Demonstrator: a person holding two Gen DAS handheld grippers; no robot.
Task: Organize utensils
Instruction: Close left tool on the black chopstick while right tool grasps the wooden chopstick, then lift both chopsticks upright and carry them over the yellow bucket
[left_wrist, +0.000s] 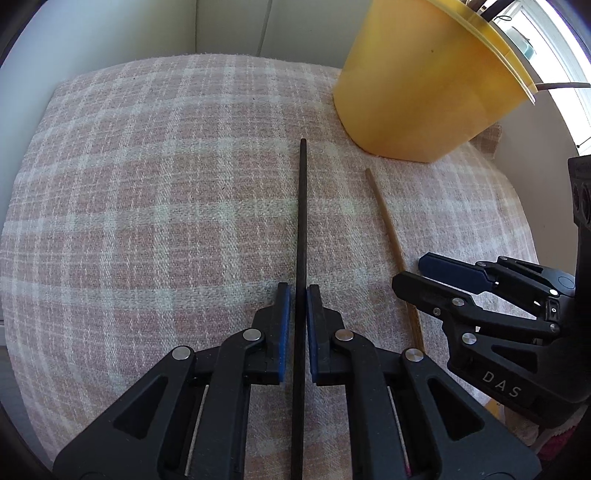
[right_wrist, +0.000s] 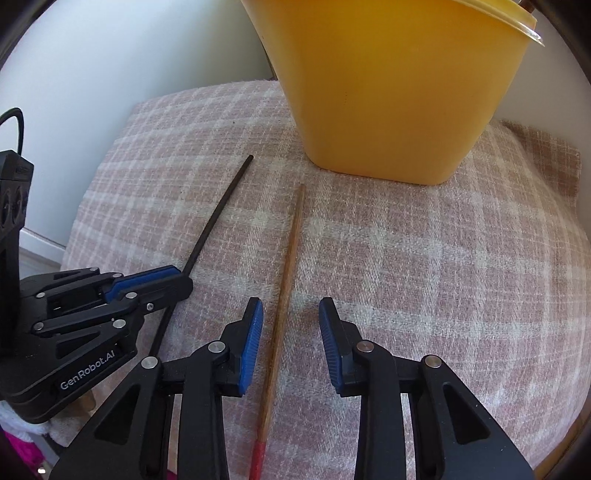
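Left wrist view shows the left gripper (left_wrist: 296, 295) closed on a black chopstick (left_wrist: 302, 206), its blue fingers (left_wrist: 283, 325) pressed against the thin rod from both sides. The chopstick runs straight ahead from between the fingers over a pink and white plaid cloth (left_wrist: 147, 206) that covers the surface, and its far tip ends a little short of a yellow container (left_wrist: 424, 85). Whether the rod lies on the cloth or is raised off it cannot be told. Beside it on the right lies a wooden chopstick (left_wrist: 388, 236), roughly parallel and apart from the black one, its near part hidden behind the right gripper (left_wrist: 410, 271), which comes in from the right edge.

Right wrist view shows that gripper's fingers (right_wrist: 251, 343) standing partly open, one on either side of the wooden chopstick, which lies flat on the cloth between them. The rod sits closer to the left finger; neither pad presses on it. Its near end carries a red band, and its far tip points at the base of the yellow container, stopping just short of it. Dark utensil tips show above the container's rim, too small to tell apart.
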